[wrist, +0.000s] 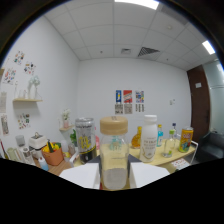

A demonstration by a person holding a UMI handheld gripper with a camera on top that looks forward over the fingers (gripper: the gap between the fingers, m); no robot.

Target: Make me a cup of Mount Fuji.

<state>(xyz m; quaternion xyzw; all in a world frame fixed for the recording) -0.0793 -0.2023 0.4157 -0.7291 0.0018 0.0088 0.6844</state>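
Glass is the material that matters most here: a clear, round-sided jar [113,159] with a wide pale wooden or cork lid [113,125] stands upright dead ahead of the claw [114,181], its long axis vertical. The jar's lower half sits between the two white fingers [80,176], which show as pale flat wedges on either side of it. Whether the fingers press on the glass or merely flank it cannot be told from this view, since the contact lines are hidden by the dark body of the tool below.

The jar looks mostly empty, with a whitish layer or reflection near its base. Judging by the task, it is probably the cup the drink is to be built in, though that is a guess.

Beyond it, along the far edge of the bench [165,159], stand the likely ingredients. A tall dark can or tumbler with yellow print [84,135] is just behind the jar to one side, near a small orange pot [52,155]. To the other side are a white plastic bottle with a white cap [149,138], an amber bottle [137,137] and a yellow can [186,139] towards the bench's far corner.

The bench top is pale and smooth. Any lift of the jar would call for a straight vertical pull, as smooth glass offers little friction.
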